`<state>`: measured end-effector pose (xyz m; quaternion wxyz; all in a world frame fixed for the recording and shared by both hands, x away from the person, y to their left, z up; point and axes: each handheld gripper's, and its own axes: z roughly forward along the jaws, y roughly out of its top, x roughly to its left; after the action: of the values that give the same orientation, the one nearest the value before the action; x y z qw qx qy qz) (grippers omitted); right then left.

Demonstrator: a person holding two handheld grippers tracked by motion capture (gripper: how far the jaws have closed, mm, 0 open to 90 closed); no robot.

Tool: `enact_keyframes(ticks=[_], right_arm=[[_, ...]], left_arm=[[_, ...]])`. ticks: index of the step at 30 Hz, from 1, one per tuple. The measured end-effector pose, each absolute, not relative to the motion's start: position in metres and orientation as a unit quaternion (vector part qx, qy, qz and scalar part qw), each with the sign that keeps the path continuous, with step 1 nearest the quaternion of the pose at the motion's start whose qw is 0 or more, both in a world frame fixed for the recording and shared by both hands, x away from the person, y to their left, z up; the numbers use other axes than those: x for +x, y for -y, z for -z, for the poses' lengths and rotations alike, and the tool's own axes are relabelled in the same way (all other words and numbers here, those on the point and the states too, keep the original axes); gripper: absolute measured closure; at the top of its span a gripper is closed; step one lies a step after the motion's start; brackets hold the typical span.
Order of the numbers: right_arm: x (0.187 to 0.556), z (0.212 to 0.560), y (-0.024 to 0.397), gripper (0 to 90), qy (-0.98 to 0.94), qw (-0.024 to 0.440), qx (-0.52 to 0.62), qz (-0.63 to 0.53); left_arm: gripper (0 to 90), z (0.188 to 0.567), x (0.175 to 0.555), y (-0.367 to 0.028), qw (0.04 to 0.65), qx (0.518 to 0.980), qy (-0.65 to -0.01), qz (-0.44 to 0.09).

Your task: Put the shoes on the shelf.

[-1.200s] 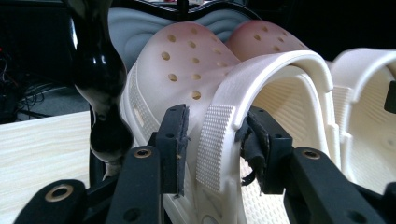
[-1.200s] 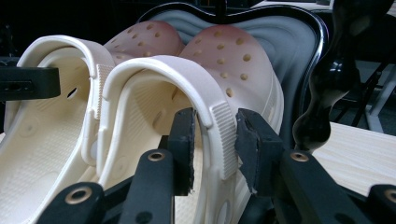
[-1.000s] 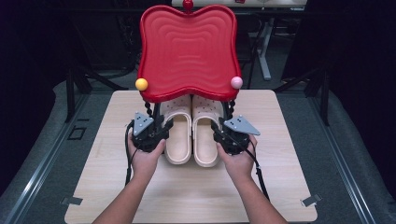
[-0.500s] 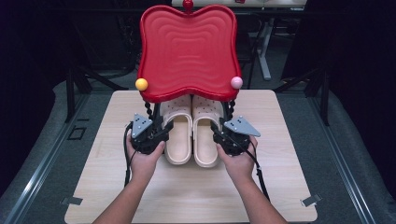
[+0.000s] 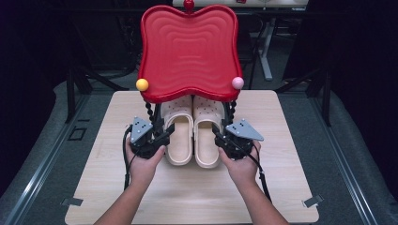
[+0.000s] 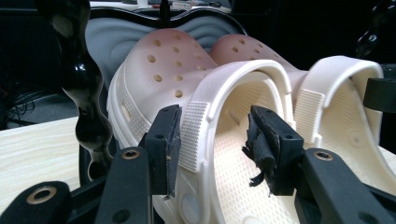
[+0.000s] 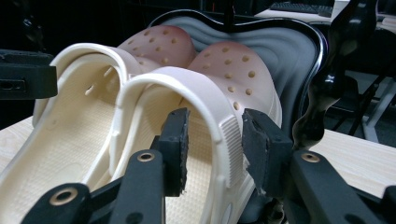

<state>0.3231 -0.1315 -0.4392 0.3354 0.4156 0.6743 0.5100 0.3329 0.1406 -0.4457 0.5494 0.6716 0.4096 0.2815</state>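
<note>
Two cream perforated foam clogs, the left clog [image 5: 179, 136] and right clog [image 5: 206, 136], lie between the tools. The left tool [image 6: 212, 140] and right tool [image 7: 212, 140], jaws just opening, stand wide astride each ribbed heel strap, pads apart.

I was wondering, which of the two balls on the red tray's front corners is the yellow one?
The yellow ball sits at the red tray's left front corner; the right one is pink.

Two clogs [image 5: 193, 131] side by side on table [image 5: 94, 187], toes under stool [image 5: 187, 51], hand-held grippers flanking heels
</note>
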Motion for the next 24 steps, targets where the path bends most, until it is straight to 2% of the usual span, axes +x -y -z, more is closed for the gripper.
enact_keyframes(ticks=[13, 24], right_arm=[[0.317, 0.433, 0.143, 56.9, -0.669, 0.344, 0.416, -0.511], [0.295, 0.438, 0.147, 58.2, -0.681, 0.335, 0.408, -0.508]], left_arm=[[54.6, 0.447, 0.324, -0.147, 0.546, 0.676, -0.408, -0.280], [55.4, 0.452, 0.309, -0.153, 0.550, 0.678, -0.406, -0.271]])
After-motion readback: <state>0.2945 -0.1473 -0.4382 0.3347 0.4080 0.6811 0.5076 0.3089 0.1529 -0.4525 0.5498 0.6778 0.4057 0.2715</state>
